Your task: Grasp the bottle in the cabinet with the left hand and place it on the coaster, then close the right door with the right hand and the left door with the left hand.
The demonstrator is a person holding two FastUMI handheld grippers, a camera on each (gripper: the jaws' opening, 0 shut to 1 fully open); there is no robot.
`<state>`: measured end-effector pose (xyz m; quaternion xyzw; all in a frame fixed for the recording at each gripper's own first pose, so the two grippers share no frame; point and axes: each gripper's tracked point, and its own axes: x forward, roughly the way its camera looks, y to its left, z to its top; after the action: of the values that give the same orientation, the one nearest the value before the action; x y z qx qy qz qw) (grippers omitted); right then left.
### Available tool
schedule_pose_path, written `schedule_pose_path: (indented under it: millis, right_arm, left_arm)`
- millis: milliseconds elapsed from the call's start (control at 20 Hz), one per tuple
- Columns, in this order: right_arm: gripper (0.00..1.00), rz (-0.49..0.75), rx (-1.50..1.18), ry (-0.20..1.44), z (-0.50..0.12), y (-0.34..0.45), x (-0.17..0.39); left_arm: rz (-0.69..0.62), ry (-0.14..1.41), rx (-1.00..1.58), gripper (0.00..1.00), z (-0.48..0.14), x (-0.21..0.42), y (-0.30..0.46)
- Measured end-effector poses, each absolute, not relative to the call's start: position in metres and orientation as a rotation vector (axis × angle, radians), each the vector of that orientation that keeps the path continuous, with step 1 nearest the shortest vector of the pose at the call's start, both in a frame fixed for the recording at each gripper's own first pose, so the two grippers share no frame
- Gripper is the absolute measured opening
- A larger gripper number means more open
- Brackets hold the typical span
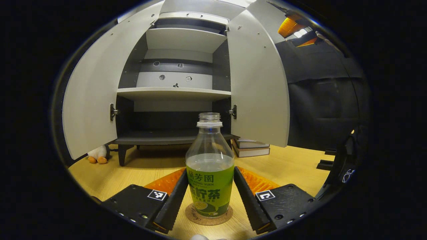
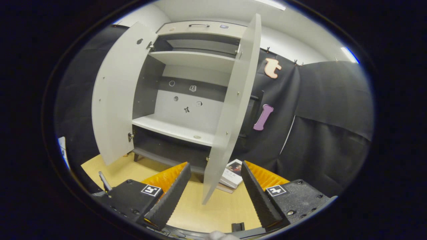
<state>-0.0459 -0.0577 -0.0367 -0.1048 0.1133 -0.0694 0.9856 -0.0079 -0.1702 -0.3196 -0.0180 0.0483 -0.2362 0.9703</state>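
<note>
The left gripper point(image 1: 210, 191) sits low over the wooden table point(image 1: 287, 165), its fingers spread to either side of the bottle point(image 1: 210, 170) — close, but with a sliver of gap on each flank, so the bottle is released rather than clamped. The bottle, uncapped and partly full, stands upright on the round cork coaster point(image 1: 209, 215) in front of the cabinet point(image 1: 173, 95). Behind it both doors hang wide open: the left door point(image 1: 91, 90) and the right door point(image 1: 258, 83). A stack of books point(image 1: 250, 148) lies beside the cabinet's foot. The right gripper point(image 2: 213, 193) is held higher, fingers apart and grasping nothing — the right door's edge point(image 2: 230, 110) stands ahead between them.
</note>
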Motion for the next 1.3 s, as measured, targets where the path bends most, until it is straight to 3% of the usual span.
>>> schedule_pose_path:
  millis: [100,150,700,1000,1300]
  right_arm:
    - [0.99,-0.139,-0.205,0.225,-0.036,-0.057,-0.046]
    - [0.99,-0.137,-0.202,0.223,-0.036,-0.056,-0.045]
    - [0.99,-0.168,-0.122,0.131,-0.011,-0.067,-0.043]
    - [0.99,-0.247,-0.084,0.051,0.016,-0.113,-0.036]
    - [0.99,-0.306,-0.011,0.008,0.040,-0.179,-0.011]
  left_arm:
    - [-0.472,0.098,-0.028,0.95,-0.311,-0.009,-0.169]
    - [-0.472,0.082,-0.021,0.98,-0.303,-0.009,-0.170]
    - [-0.383,-0.016,-0.031,0.96,-0.155,-0.005,-0.147]
    - [-0.267,-0.038,-0.059,0.96,-0.068,-0.008,-0.090]
    - [-0.116,0.005,0.014,0.96,-0.034,-0.030,-0.017]
